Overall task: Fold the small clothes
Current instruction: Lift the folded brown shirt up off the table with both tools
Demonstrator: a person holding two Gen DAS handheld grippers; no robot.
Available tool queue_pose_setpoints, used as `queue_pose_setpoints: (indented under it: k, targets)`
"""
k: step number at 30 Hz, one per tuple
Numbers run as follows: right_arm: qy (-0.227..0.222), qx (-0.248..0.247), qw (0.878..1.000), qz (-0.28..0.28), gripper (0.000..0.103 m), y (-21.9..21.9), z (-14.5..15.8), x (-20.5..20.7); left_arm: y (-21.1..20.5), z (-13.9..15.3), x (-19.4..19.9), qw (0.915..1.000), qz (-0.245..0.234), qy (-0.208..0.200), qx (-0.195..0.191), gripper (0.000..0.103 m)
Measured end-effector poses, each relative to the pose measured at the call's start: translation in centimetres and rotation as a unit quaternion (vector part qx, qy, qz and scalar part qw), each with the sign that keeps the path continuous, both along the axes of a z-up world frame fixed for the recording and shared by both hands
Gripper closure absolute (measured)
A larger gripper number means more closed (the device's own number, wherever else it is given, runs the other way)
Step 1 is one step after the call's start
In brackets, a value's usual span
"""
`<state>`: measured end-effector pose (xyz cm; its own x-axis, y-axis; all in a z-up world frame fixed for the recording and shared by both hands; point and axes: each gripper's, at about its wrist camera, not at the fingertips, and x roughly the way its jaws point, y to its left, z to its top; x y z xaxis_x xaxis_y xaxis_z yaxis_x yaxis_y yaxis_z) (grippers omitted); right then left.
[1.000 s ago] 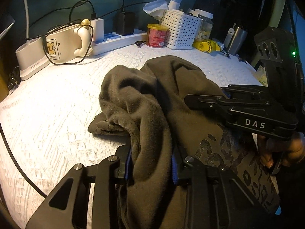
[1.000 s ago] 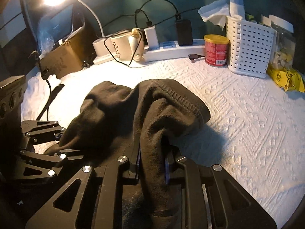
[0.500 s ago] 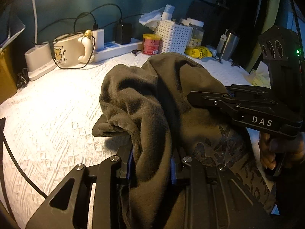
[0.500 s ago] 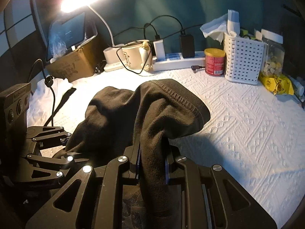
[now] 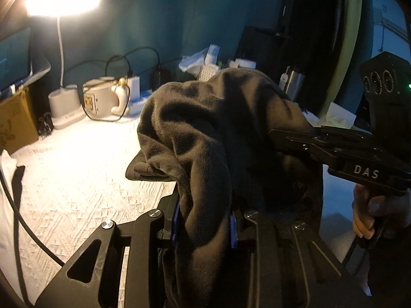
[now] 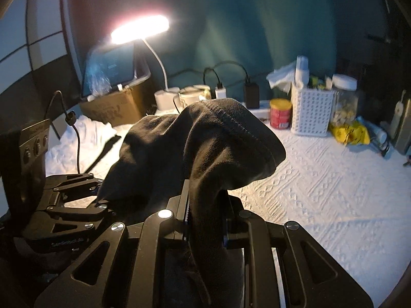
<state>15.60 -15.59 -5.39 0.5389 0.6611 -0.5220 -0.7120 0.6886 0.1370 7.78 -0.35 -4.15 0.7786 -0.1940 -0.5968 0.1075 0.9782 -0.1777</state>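
Observation:
A small dark brown garment [image 5: 210, 138] hangs bunched between both grippers, lifted above the white textured table cover [image 5: 77, 174]. My left gripper [image 5: 205, 227] is shut on a thick fold of it, blue pads pressing each side. My right gripper [image 6: 206, 220] is shut on another fold of the same garment [image 6: 205, 148], whose stitched hem arches over the jaws. In the left wrist view the right gripper's body [image 5: 359, 161] reaches in from the right, held by a hand [image 5: 370, 215]. A flap of the garment [image 5: 146, 172] still droops close to the cover.
Along the back stand a lit desk lamp [image 6: 140, 29], a power strip with chargers [image 6: 251, 95], a cream mug [image 5: 102, 97], a red tin [image 6: 280, 114], a white perforated basket [image 6: 312, 110], a jar [image 6: 344, 100] and a yellow packet [image 6: 349, 132]. A cardboard box [image 6: 113, 107] and black cable [image 5: 15, 218] lie left.
Both grippers have risen with the garment, lifting most of it off the cover. The views tilted upward, so the lamp and wall now show. The grips are unchanged.

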Motion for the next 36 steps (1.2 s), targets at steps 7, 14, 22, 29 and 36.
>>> queue_pose_setpoints:
  k: [7, 14, 22, 29, 36]
  targets:
    - [-0.033, 0.023, 0.999, -0.004, 0.084, -1.6, 2.9, -3.1, -0.4, 2.7, -2.4, 0.9993, -0.008, -0.033, -0.017, 0.077]
    - [-0.083, 0.034, 0.996, 0.002, 0.084, -1.8, 6.1, -6.5, -0.6, 5.3, -4.5, 0.9974, -0.010, -0.070, -0.010, 0.077]
    - [-0.134, 0.055, 0.989, 0.012, 0.084, -1.9, 9.5, -9.8, 0.0, 8.2, -6.6, 0.9932, -0.003, -0.116, -0.008, 0.077]
    - [-0.175, 0.063, 0.982, 0.029, 0.084, -1.3, 11.9, -12.4, 0.7, 10.4, -9.3, 0.9872, 0.012, -0.159, -0.001, 0.078]
    - [-0.208, 0.065, 0.975, 0.052, 0.084, 0.6, 13.5, -14.3, 2.9, 11.3, -10.7, 0.9822, 0.036, -0.184, 0.009, 0.078]
